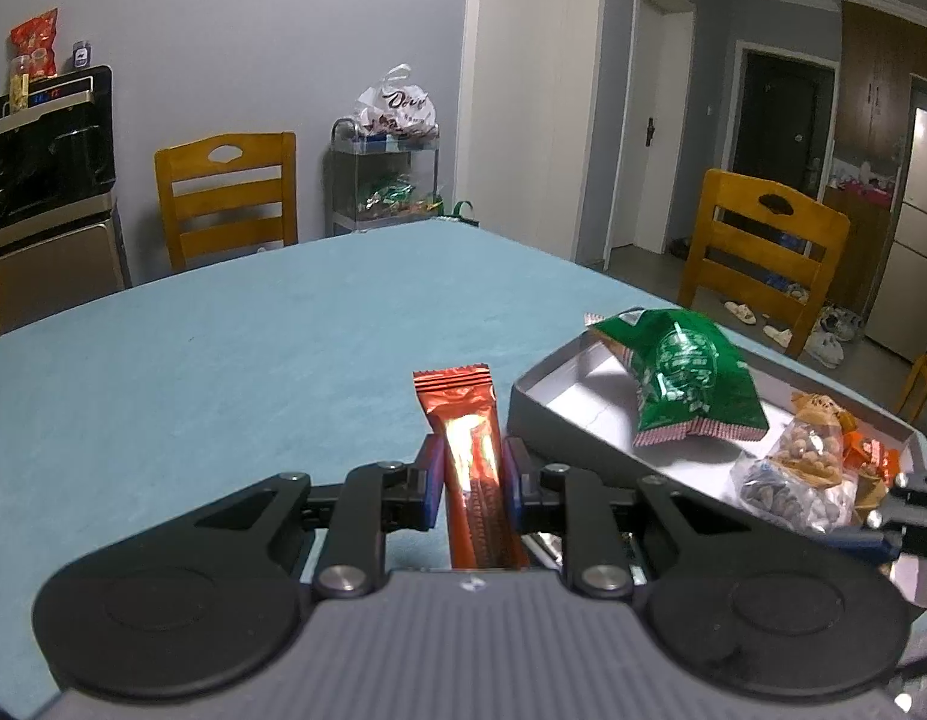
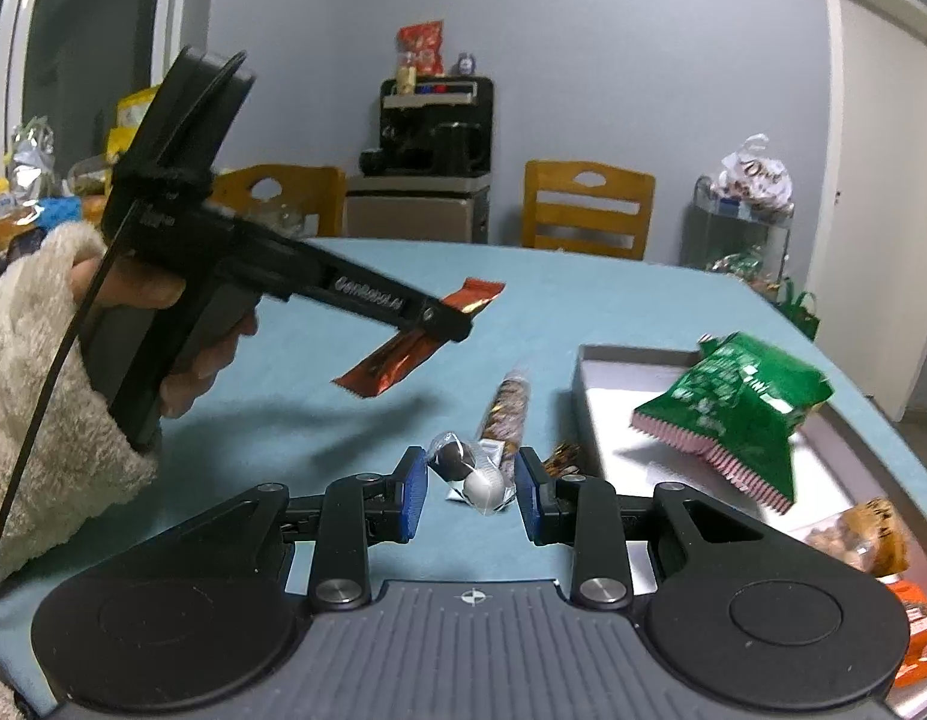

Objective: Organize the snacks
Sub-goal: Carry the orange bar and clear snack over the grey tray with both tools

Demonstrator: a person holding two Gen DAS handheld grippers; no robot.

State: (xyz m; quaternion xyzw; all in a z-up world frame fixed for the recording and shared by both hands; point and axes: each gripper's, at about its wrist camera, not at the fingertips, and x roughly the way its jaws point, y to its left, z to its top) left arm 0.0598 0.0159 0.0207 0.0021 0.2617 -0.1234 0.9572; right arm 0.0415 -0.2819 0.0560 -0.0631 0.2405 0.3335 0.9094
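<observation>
My left gripper (image 1: 470,474) is shut on a red-orange foil snack bar (image 1: 463,420), held clear above the blue tablecloth (image 1: 223,372). The right wrist view shows the same gripper (image 2: 445,324) from the side, the bar (image 2: 403,354) sticking out both ways. My right gripper (image 2: 472,489) has its pads narrowly apart, pressing on a small clear packet (image 2: 472,474) with a dark ball and a white ball. The grey tray (image 1: 559,420) holds a green bag (image 1: 679,378), a bag of nuts (image 1: 811,450) and a bag of dark seeds (image 1: 775,492).
A long clear-wrapped snack stick (image 2: 510,408) lies on the cloth left of the tray (image 2: 589,408). Another small wrapper (image 2: 562,459) rests by the tray's near corner. Wooden chairs (image 1: 229,198) (image 1: 763,240) stand at the table's far edges. A sleeve (image 2: 37,384) fills the left.
</observation>
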